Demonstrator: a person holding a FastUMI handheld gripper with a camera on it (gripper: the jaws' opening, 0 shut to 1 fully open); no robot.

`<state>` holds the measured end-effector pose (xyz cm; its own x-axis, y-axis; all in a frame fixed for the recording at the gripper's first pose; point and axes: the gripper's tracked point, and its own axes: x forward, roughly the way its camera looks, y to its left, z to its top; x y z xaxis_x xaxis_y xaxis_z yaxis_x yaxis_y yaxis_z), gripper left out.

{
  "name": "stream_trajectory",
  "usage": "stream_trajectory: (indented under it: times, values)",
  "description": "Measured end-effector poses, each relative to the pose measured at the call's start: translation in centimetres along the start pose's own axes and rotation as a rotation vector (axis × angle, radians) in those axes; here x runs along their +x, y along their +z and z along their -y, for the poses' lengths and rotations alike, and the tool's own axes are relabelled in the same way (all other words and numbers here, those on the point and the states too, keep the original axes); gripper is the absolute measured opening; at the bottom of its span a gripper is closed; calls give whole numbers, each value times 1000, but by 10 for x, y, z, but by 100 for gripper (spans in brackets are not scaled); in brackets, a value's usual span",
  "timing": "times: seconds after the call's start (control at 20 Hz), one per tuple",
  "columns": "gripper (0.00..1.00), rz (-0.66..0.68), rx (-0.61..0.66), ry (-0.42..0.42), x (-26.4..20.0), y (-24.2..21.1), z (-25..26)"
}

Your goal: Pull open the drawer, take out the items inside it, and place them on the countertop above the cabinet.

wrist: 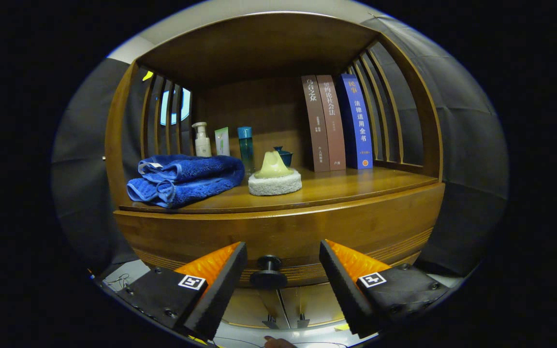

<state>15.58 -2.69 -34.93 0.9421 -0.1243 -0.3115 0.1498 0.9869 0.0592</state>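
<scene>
Drawer (278,232) runs wide and shut across the wooden cabinet (418,145) just below the table (356,186), its front facing us and its long axis lying side to side. Its dark round knob (269,273) sticks straight out toward us, between our tool's (282,263) fingers (220,280), which stand wide apart and touch nothing. What lies inside the drawer is hidden behind the closed front. On the table we see a folded blue towel (184,179), a yellow piece on a white pad (274,176), bottles (202,140) and upright books (336,123). A small blue lidded pot (284,154) is partly hidden behind the yellow piece.
</scene>
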Motion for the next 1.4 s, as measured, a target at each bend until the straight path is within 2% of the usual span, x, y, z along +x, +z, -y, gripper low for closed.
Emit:
stream_trajectory:
  times: [0.15,0.35,0.55,0.8,1.1,1.4]
  values:
    - [99,12,7,-5,-22,23,-1]
    - [99,62,17,-10,-65,79,-6]
    - [99,54,-29,-47,-106,130,-8]
    - [99,97,-43,-16,-159,192,-26]
    - [99,112,-63,36,-204,216,-45]
    - [99,146,-54,43,-222,237,-44]
